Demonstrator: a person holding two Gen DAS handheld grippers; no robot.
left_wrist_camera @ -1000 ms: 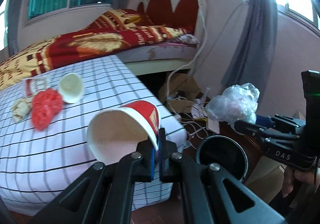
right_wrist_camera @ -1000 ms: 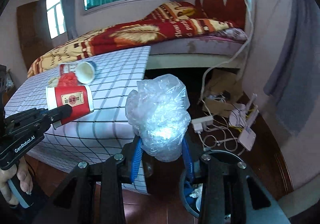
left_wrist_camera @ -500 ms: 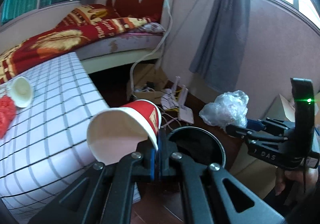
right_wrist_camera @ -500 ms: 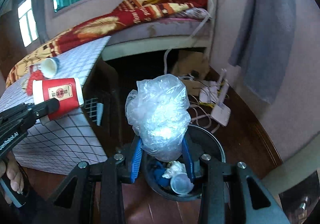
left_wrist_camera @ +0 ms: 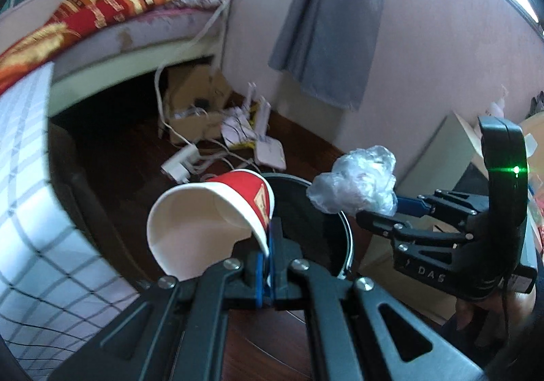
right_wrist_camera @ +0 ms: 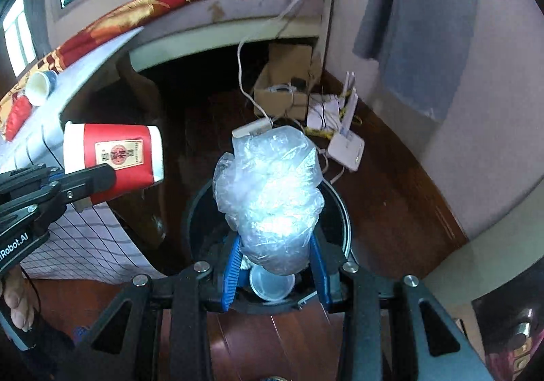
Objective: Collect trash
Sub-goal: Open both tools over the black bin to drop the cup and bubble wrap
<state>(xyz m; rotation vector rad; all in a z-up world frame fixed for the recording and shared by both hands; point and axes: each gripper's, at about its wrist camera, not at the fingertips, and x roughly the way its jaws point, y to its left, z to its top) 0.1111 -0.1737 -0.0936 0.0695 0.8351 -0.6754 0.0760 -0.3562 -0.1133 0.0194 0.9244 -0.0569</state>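
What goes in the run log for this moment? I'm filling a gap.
left gripper: shut on red paper cup | right gripper: shut on crumpled plastic bag | both beside or over black trash bin | nothing released

"DAS" on right claw (left_wrist_camera: 375,211); "Robot.AI" on left claw (right_wrist_camera: 85,182)

My left gripper (left_wrist_camera: 268,241) is clamped tight, fingers nearly meeting, held level. My right gripper (right_wrist_camera: 275,265) is closed partway with blue pads (right_wrist_camera: 231,265) spread apart, pointing steeply down, just beside the left.
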